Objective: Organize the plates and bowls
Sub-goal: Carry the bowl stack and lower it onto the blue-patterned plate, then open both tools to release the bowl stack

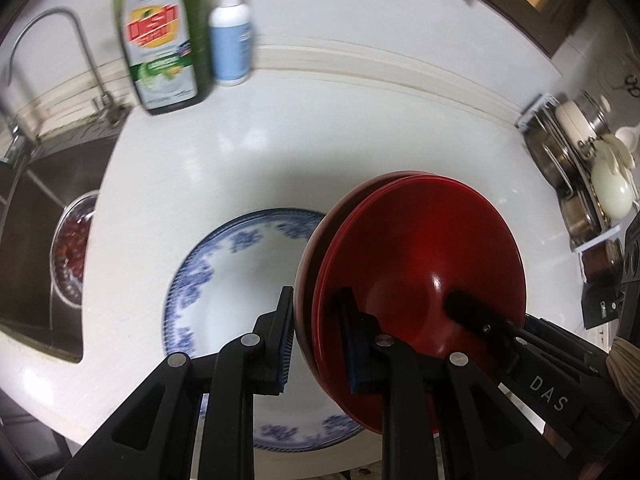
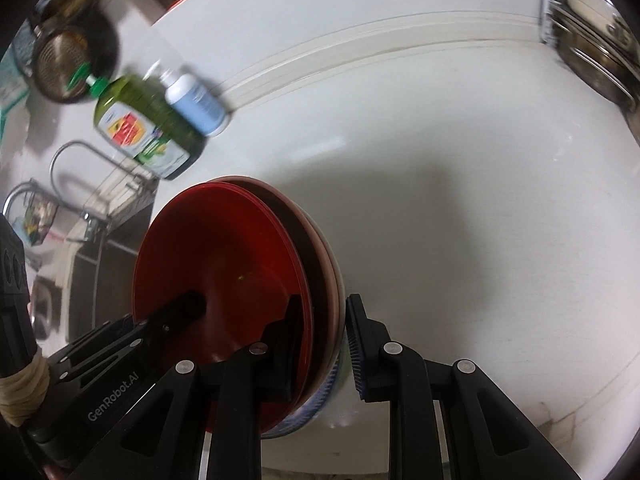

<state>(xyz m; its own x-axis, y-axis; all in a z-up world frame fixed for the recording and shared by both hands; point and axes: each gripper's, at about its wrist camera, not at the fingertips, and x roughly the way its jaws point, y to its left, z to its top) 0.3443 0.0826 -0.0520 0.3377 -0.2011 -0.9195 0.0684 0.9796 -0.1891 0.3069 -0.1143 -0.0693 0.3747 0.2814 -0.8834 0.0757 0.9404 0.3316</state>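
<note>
Bowls: red stack (image 1: 416, 256) tilted on edge, rim pinched between nearly closed fingers of left gripper (image 1: 318, 332) and right gripper (image 2: 324, 344). Blue-patterned plate (image 1: 224, 280) flat on white counter (image 1: 320, 144) beneath left gripper. Soap bottles (image 1: 164, 40) far ahead-left.

Right gripper (image 2: 320, 340) fingers (image 2: 362, 354) are straddling the rim of the stacked red bowls (image 2: 216, 252), tilted on edge above the white surface (image 2: 460, 208). Left gripper (image 2: 180, 312) is reaching inside. Green bottle (image 2: 144, 128) is standing beyond.
</note>
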